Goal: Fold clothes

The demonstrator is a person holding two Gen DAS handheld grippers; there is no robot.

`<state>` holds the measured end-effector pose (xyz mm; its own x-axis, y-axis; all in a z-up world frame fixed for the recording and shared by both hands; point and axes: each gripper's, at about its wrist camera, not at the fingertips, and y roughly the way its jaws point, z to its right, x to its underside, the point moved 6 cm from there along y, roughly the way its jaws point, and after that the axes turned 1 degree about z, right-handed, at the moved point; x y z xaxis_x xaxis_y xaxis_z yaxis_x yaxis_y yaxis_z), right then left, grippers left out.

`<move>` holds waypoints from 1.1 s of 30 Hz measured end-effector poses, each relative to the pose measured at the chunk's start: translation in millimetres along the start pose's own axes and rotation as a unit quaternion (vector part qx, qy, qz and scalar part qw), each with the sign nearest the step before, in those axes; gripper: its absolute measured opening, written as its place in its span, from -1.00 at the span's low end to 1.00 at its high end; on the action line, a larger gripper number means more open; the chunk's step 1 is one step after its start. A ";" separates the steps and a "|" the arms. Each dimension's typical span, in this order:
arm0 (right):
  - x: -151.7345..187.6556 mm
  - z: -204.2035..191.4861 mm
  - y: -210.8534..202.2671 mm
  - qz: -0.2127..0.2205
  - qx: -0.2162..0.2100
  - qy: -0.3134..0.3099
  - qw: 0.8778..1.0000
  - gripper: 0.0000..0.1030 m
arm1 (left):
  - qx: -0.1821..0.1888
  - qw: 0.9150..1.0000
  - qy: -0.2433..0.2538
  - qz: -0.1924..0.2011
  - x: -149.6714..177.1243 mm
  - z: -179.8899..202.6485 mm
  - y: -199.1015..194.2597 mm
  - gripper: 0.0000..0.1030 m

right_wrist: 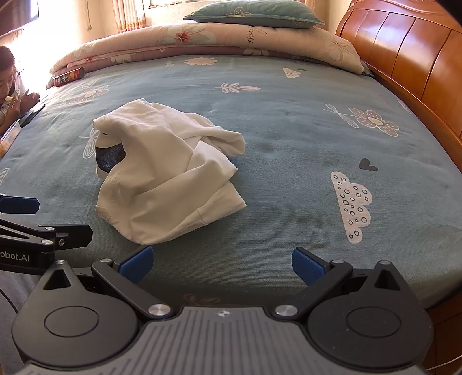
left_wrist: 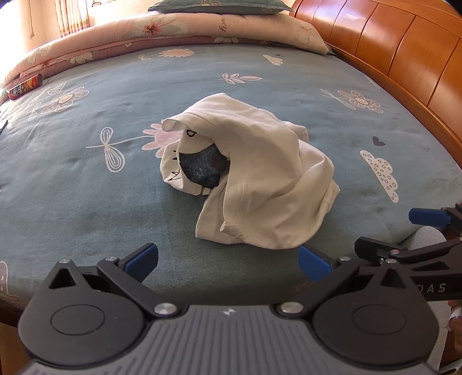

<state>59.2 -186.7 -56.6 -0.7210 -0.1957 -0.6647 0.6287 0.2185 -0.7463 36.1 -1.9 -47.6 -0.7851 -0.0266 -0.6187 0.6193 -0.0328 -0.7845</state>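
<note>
While the white T-shirt (left_wrist: 254, 178) lies crumpled in a loose heap near the middle of the bed (left_wrist: 260, 80), both claws hang just short of it over the bed's near edge, touching nothing. A dark blue printed patch and some black lettering show in the hollow on the heap's left side. The left claw (left_wrist: 228, 259) is spread wide with nothing between its blue pads, and the T-shirt's near hem sits just beyond its right pad. The right claw (right_wrist: 222, 264) is likewise wide open and empty, with the T-shirt ahead of it and toward its left finger. Beyond the T-shirt, a folded pink floral quilt (right_wrist: 202, 40) lies across the far end of the bed with a teal pillow (right_wrist: 254, 14) on top. A red snack can (right_wrist: 69, 76) lies on its side far left of the T-shirt, near the quilt. A wooden headboard (right_wrist: 410, 49) runs along the bed's right side, well apart from the T-shirt. A person (right_wrist: 11, 86) sits at the bed's far left edge.
</note>
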 end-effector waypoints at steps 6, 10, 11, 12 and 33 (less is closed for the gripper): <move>-0.9 0.0 2.3 -0.006 -0.025 -0.009 1.000 1.00 | 0.002 1.000 0.000 0.005 0.9 -1.3 -4.8 0.99; 0.1 -1.1 4.1 -0.011 -0.039 -0.015 0.999 1.00 | 0.002 1.000 0.000 0.002 -0.2 -2.8 -4.1 0.99; 0.6 -1.2 4.6 -0.011 -0.038 -0.016 0.999 1.00 | 0.001 1.000 0.001 0.001 -0.9 -2.4 -3.2 0.99; 1.1 -1.3 5.1 -0.010 -0.038 -0.016 0.999 1.00 | 0.001 1.000 0.002 0.002 -1.2 -2.0 -3.3 0.99; -3.9 10.3 3.5 0.002 0.009 -0.008 1.000 1.00 | -0.008 1.000 0.005 0.005 -1.7 -0.3 -5.4 0.99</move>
<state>67.1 -195.0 -57.0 -0.7143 -0.2107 -0.6673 0.6364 0.2012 -0.7447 34.0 -1.4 -42.3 -0.7790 -0.0173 -0.6267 0.6270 -0.0157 -0.7789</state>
